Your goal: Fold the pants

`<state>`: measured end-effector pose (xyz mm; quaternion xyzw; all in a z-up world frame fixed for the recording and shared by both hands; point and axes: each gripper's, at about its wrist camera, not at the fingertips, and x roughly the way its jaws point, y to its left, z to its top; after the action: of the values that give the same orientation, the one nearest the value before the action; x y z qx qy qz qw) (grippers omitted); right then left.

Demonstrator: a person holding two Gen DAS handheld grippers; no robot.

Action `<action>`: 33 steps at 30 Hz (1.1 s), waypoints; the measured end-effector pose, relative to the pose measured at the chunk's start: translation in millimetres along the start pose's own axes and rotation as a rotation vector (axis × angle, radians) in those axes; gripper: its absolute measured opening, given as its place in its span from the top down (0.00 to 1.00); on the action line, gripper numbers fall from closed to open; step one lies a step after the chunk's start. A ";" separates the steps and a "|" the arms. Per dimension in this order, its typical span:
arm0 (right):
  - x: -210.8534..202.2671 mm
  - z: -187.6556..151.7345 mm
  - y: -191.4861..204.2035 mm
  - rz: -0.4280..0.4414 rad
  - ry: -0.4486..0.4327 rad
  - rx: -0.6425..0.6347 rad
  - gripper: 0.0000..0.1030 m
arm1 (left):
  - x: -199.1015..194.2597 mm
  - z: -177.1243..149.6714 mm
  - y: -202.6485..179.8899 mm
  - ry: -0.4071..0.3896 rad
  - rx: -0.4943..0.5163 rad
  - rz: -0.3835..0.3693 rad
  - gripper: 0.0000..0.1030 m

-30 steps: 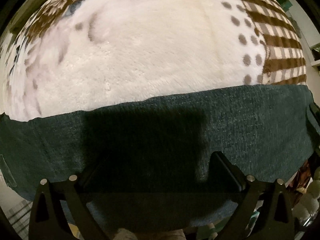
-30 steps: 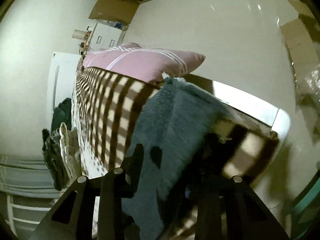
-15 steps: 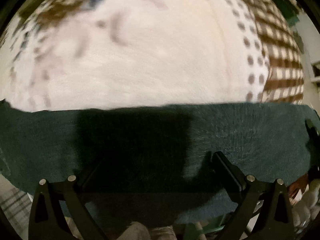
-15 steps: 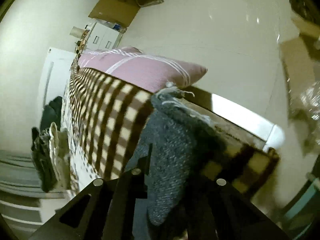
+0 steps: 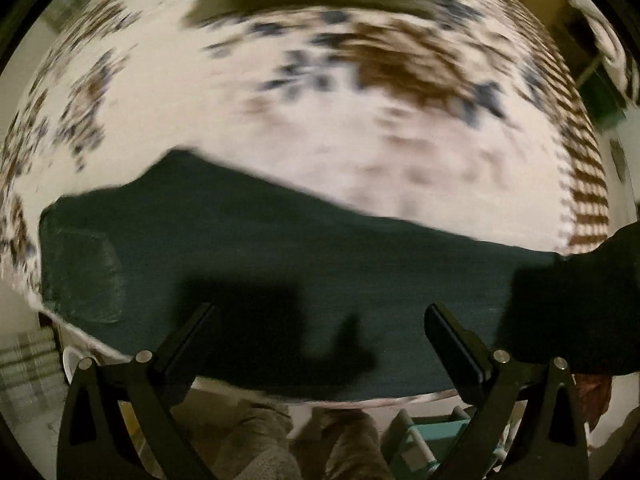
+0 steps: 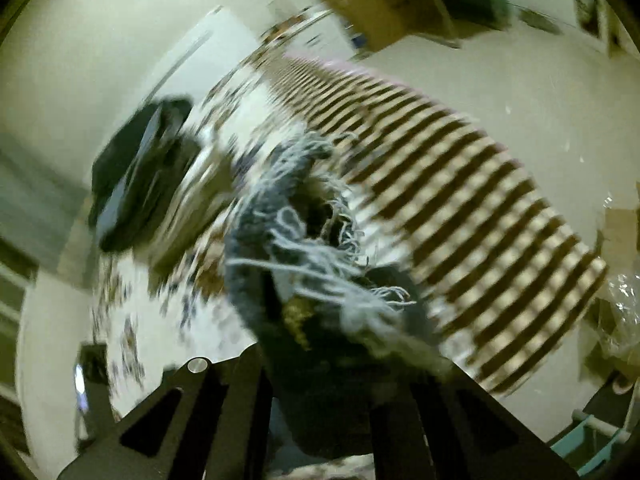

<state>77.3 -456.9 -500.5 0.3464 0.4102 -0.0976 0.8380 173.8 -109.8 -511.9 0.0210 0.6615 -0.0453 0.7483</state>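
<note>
The dark blue-green pants lie as a long band across the near edge of the bed in the left wrist view, with a back pocket at the left end. My left gripper is open and hovers just above the pants, holding nothing. My right gripper is shut on the frayed hem end of the pants, which bunches up between its fingers and is lifted over the bed. Both views are blurred by motion.
The bed has a white blanket with brown and grey spots and a brown checked border. A dark pile of clothes lies at the far side. A teal rack stands below the bed edge. Cardboard boxes sit on the floor.
My right gripper has swung up and round with the pant end, now over the bed. My left gripper has pulled back and up, so more of the pants and blanket shows.
</note>
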 end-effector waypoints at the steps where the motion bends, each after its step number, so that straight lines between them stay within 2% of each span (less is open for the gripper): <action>1: 9.8 -12.6 15.7 -0.002 0.017 -0.019 0.93 | 0.3 -1.3 20.4 0.005 -0.022 0.006 0.00; 7: 72.4 -83.5 89.6 -0.034 0.127 -0.152 0.93 | 10.1 -7.4 101.3 0.006 -0.098 0.011 0.00; 9: 99.5 -110.9 113.4 -0.059 0.191 -0.215 0.93 | 14.5 -9.6 126.0 0.011 -0.125 0.014 0.00; 11: 125.6 -132.0 128.7 -0.054 0.284 -0.266 0.85 | 19.0 -10.8 146.0 0.017 -0.155 0.006 0.00; 12: 140.2 -146.0 138.0 -0.044 0.368 -0.290 0.77 | 21.6 -11.0 156.4 0.022 -0.173 0.001 0.00; 13: 145.7 -153.0 142.3 -0.025 0.413 -0.296 0.70 | 21.9 -11.4 162.8 0.025 -0.183 -0.008 0.00; 14: 146.1 -161.2 147.1 0.015 0.450 -0.302 0.57 | 21.7 -12.7 167.9 0.026 -0.192 -0.025 0.00; 15: 143.0 -163.3 147.4 0.036 0.450 -0.302 0.49 | 22.1 -12.2 172.4 0.025 -0.199 -0.043 0.00; 17: 123.4 -162.0 141.0 0.101 0.437 -0.260 0.41 | 21.3 -11.7 175.9 0.019 -0.196 -0.084 0.00; 18: 111.7 -156.6 132.2 0.097 0.414 -0.227 0.36 | 22.5 -8.9 169.9 0.018 -0.190 -0.104 0.00; 22: 81.3 -133.9 88.3 -0.006 0.351 -0.114 0.35 | 38.0 2.0 134.0 0.069 -0.152 -0.218 0.00; 26: 70.2 -119.1 41.1 -0.106 0.340 -0.016 0.35 | 65.5 10.1 88.2 0.116 -0.081 -0.204 0.02; 27: 71.1 -115.4 33.3 -0.117 0.340 -0.003 0.35 | 73.9 10.5 77.5 0.128 -0.053 -0.192 0.07; 28: 73.6 -112.3 25.1 -0.136 0.339 0.000 0.35 | 81.4 10.5 68.0 0.144 -0.024 -0.170 0.27; 29: 73.9 -110.9 20.6 -0.148 0.337 -0.004 0.35 | 86.5 10.7 60.8 0.147 -0.005 -0.158 0.55; 31: 73.6 -103.4 12.0 -0.155 0.334 -0.007 0.35 | 88.5 10.1 50.4 0.121 0.014 -0.156 0.84; 32: 74.1 -100.6 11.1 -0.156 0.333 -0.006 0.35 | 86.1 9.9 46.0 0.100 0.026 -0.145 0.95; 33: 74.7 -100.1 10.6 -0.155 0.332 -0.006 0.35 | 82.1 10.1 43.1 0.071 0.041 -0.137 0.96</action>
<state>68.1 -373.9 -594.0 0.3226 0.5685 -0.1024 0.7498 197.9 -71.2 -593.3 -0.0071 0.6865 -0.1091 0.7188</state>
